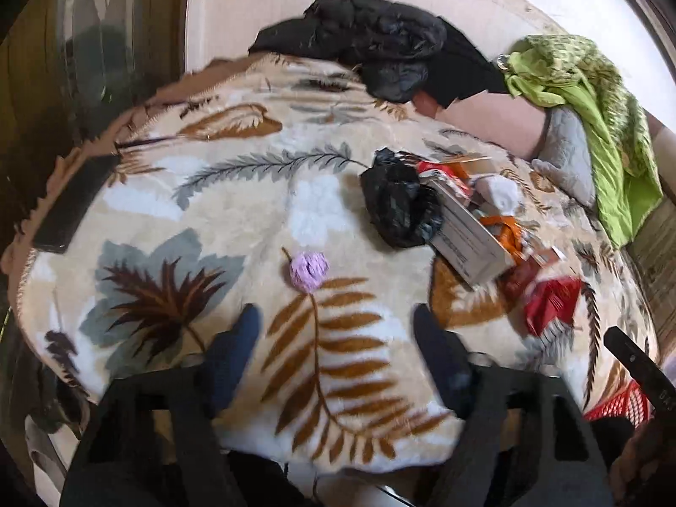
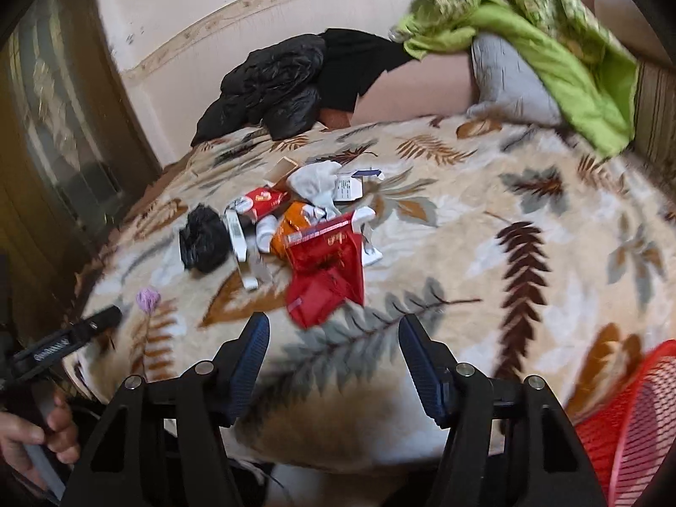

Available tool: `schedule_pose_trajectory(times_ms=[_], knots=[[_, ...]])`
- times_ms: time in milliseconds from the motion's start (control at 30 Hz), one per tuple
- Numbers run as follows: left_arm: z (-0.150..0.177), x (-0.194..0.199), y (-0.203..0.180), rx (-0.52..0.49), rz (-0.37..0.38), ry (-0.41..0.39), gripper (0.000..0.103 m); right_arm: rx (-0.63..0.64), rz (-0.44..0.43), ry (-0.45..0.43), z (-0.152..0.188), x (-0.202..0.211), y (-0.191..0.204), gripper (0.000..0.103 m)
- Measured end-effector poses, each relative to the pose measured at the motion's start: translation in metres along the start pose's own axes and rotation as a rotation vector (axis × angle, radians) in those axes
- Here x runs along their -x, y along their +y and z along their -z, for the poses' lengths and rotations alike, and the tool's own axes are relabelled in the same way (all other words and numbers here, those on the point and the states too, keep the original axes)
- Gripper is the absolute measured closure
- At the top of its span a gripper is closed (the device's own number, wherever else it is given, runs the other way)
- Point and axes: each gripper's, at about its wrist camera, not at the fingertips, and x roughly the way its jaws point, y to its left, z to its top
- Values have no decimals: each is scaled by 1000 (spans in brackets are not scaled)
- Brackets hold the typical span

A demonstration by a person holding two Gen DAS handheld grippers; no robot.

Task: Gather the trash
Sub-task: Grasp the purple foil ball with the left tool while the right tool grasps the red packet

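Note:
A pile of trash lies on a leaf-patterned blanket (image 1: 236,211): a crumpled black bag (image 1: 397,207), a white carton (image 1: 469,241), orange wrappers (image 1: 505,228) and a red wrapper (image 1: 549,300). A small lilac paper ball (image 1: 309,270) lies apart, just ahead of my left gripper (image 1: 338,329), which is open and empty. In the right wrist view my right gripper (image 2: 333,333) is open and empty, just short of the red wrapper (image 2: 327,270), with the black bag (image 2: 205,238) and the lilac ball (image 2: 148,298) to its left.
A red mesh basket (image 2: 633,418) stands at the near right edge of the bed. A black jacket (image 2: 279,80), a green quilt (image 2: 528,29) and a grey pillow (image 2: 507,80) lie at the far side. A dark cabinet (image 2: 63,126) is at the left.

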Motion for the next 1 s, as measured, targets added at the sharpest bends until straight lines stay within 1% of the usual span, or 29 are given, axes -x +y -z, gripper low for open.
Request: schedule_pose_trajectory(times_ms=[33, 67, 100, 167, 233, 300, 367, 433, 467, 500, 533, 567, 633, 667, 733, 867, 900, 933, 967, 1000], knots=[[-5, -7, 1, 1, 2, 18, 41, -14, -12, 7, -4, -5, -1, 35], [-9, -14, 2, 7, 7, 34, 47, -31, -16, 2, -8, -10, -4, 35], [-13, -23, 3, 13, 8, 44, 51, -37, -14, -1, -11, -14, -5, 35], [-18, -38, 4, 19, 6, 78, 64, -53, -28, 15, -17, -25, -6, 35], [-22, -57, 8, 46, 26, 132, 70, -55, -31, 39, -23, -36, -6, 35], [-24, -69, 15, 79, 49, 166, 76, -58, -18, 70, -29, -51, -8, 35], [-25, -73, 17, 82, 55, 167, 82, -77, -17, 98, -32, -66, -10, 35], [-27, -77, 14, 56, 45, 163, 86, -100, 4, 125, -33, -77, -15, 35], [-27, -78, 13, 46, 40, 164, 88, -110, -4, 141, -32, -82, -17, 37], [-28, -79, 12, 37, 37, 160, 90, -115, -16, 157, -31, -86, -17, 49], [-28, -79, 12, 33, 36, 156, 93, -109, -22, 176, -29, -90, -15, 68], [-29, -79, 13, 35, 38, 154, 97, -93, -28, 186, -28, -92, -11, 76], [-30, -77, 16, 52, 67, 146, 103, -45, -18, 160, -27, -87, -2, 83], [-30, -77, 16, 56, 82, 146, 103, -20, -10, 145, -26, -83, 2, 85], [-30, -73, 15, 49, 78, 130, 103, 10, 4, 122, -24, -76, 7, 86], [-30, -62, 11, 31, 63, 73, 103, -8, 7, 108, -24, -71, 0, 85], [-30, -59, 9, 20, 67, 60, 103, -23, 4, 107, -25, -69, -4, 82], [-31, -58, 7, 13, 65, 54, 100, -44, -4, 106, -26, -67, -8, 77], [-31, -57, 5, 2, 55, 49, 89, -65, -19, 107, -26, -65, -12, 71], [-31, -57, 4, -4, 40, 44, 80, -78, -25, 101, -26, -63, -13, 58]])
